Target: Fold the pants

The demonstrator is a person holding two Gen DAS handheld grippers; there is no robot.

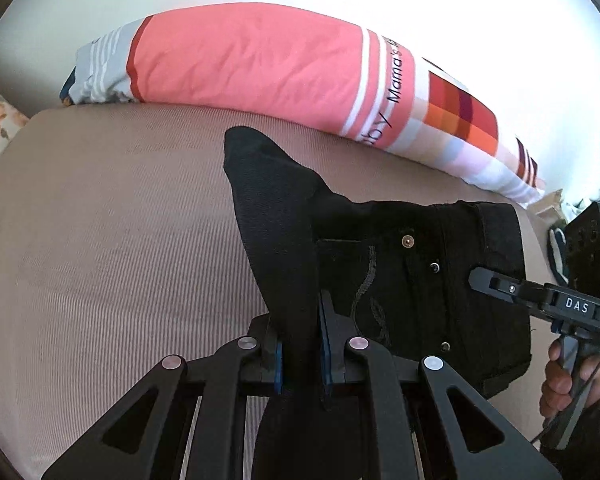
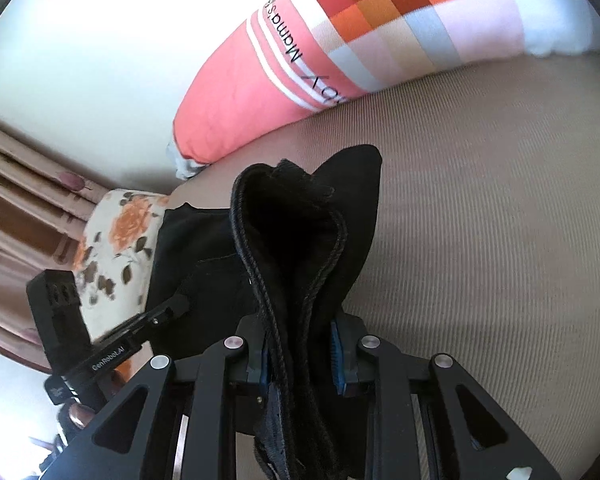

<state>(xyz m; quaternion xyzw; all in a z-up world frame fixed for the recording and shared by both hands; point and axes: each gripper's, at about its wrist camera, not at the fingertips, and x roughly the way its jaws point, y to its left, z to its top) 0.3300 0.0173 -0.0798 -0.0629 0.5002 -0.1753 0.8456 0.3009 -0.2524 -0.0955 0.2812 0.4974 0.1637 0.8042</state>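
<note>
The black pants lie bunched on the beige ribbed bed cover, button fly and waistband facing up. My left gripper is shut on a raised fold of the pants that stands up between its blue pads. My right gripper is shut on the thick stitched waistband edge of the pants. In the left wrist view the right gripper reaches in from the right onto the waistband. In the right wrist view the left gripper comes in from the left onto the black cloth.
A long pink, white and checked bolster pillow lies along the far side of the bed against a white wall. A floral pillow sits at the bed's end, with brown curtains behind it. The beige cover spreads around the pants.
</note>
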